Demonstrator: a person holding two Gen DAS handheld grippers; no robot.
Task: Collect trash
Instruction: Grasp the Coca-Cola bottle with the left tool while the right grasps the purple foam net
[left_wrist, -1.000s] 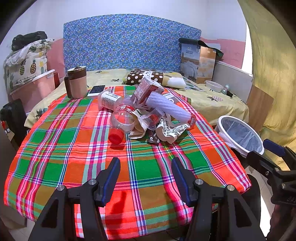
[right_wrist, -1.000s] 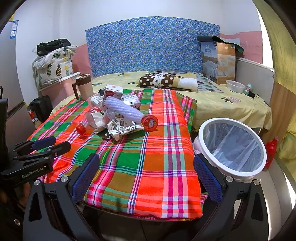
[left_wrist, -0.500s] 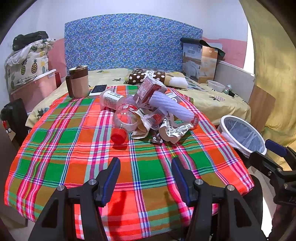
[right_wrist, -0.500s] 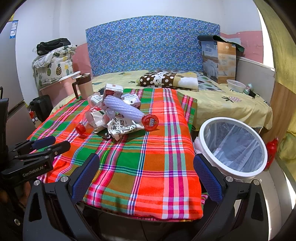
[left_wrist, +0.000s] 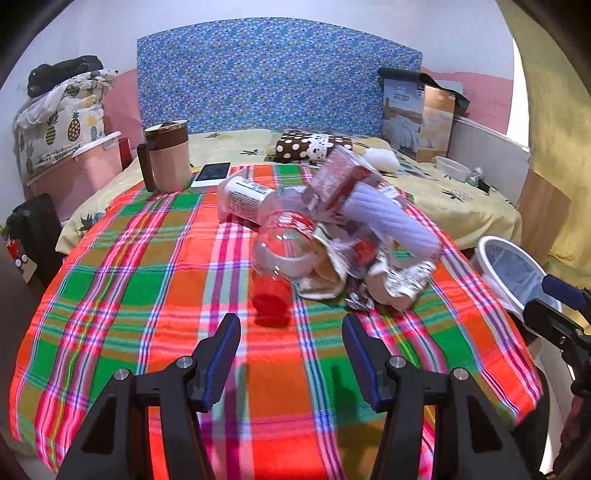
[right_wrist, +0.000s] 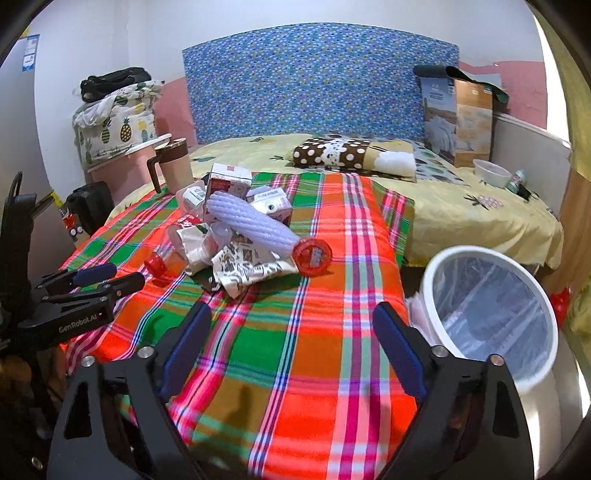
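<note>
A heap of trash lies on the plaid cloth (left_wrist: 147, 280): a clear bottle with a red cap (left_wrist: 271, 299), a lilac ribbed tube (left_wrist: 391, 221), a red carton (left_wrist: 340, 184), a white can (left_wrist: 243, 199) and crumpled printed paper (left_wrist: 399, 284). My left gripper (left_wrist: 291, 328) hovers open just short of the red cap, nothing between its fingers. In the right wrist view the same heap shows the lilac tube (right_wrist: 251, 221), printed paper (right_wrist: 247, 269) and a red round lid (right_wrist: 313, 256). My right gripper (right_wrist: 291, 325) is closing over bare cloth, holding nothing. A white bin (right_wrist: 546, 354) stands at the right.
A pink and brown mug (left_wrist: 168, 162) and a phone (left_wrist: 212, 173) sit at the cloth's far left. Behind lie a polka-dot pillow (left_wrist: 314, 144), a cardboard box (left_wrist: 421, 118) and a small bowl (left_wrist: 452, 168). The bin (left_wrist: 484, 247) stands beside the bed's right edge.
My left gripper has moved forward toward the heap, which now looks larger and nearer. The right gripper's fingers have drawn closer together and it has edged forward a little.
</note>
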